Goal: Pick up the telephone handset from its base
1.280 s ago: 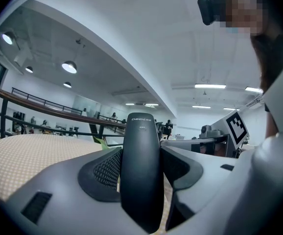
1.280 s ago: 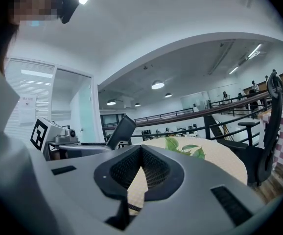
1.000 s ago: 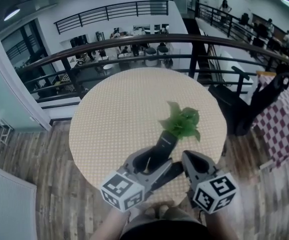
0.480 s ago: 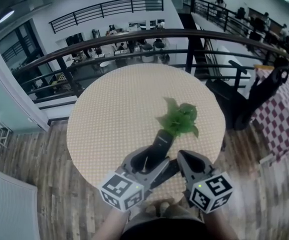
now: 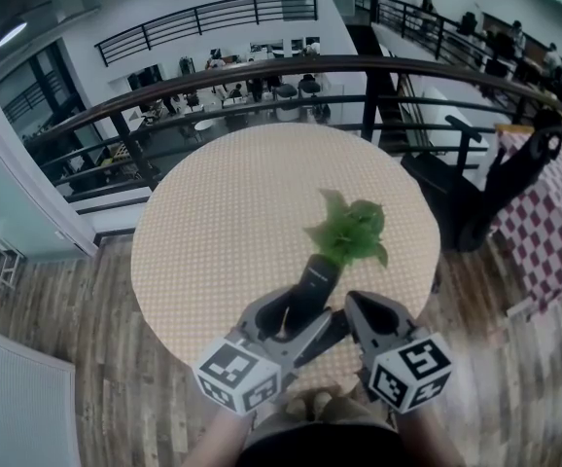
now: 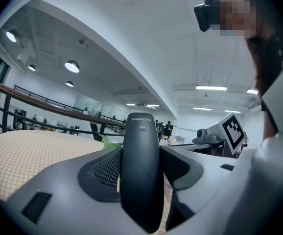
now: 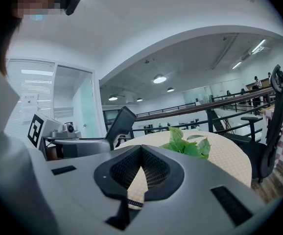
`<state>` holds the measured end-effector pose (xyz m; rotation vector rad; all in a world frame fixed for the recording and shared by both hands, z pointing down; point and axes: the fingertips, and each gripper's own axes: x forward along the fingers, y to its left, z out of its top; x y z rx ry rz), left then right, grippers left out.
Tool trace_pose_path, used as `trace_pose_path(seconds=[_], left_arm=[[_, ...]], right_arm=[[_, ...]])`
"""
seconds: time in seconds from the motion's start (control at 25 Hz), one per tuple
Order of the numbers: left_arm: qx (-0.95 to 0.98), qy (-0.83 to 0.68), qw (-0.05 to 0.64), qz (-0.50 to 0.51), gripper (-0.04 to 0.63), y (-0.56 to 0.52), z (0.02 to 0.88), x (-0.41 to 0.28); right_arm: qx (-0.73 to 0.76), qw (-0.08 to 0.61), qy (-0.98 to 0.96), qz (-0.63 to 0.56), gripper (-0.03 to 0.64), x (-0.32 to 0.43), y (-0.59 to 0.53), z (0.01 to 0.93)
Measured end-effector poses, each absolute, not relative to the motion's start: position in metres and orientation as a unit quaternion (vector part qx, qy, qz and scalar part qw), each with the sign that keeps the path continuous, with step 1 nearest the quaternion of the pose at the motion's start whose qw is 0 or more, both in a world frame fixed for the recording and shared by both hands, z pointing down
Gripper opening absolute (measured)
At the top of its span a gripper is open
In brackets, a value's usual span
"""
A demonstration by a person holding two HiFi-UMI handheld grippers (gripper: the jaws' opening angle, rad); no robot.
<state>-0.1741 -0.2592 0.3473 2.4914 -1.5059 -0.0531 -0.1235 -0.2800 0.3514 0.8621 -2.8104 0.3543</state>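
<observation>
The slim black telephone handset (image 6: 140, 180) sat clamped between the jaws of my left gripper (image 5: 298, 316), poised over the near edge of the round beige woven-cloth table (image 5: 223, 222). A green leafy sprig (image 5: 351, 232) lay at the table's middle, just past the handset. My right gripper (image 7: 140, 150), beside the left at the table's near edge, was closed on nothing.

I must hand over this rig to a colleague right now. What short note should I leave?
Left gripper: shut on the handset, held above the table.
Right gripper: shut, empty, beside the left one.
Leaves lie on the table. No base shows in any view.
Done: the handset is gripped and rests on nothing.
Left: nothing of the pick-up, it seems; keep the grip.
</observation>
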Motion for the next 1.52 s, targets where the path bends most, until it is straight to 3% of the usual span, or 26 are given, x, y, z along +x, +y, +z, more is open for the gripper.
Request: trace_pose_path(seconds=[1.52], left_arm=[[0.855,-0.504,0.122,0.001,0.256,-0.2505,0.3561,-0.1681]], right_arm=[[0.296,0.095,-0.944,0.112,0.009,-0.1227,-0.2782,0.3551]])
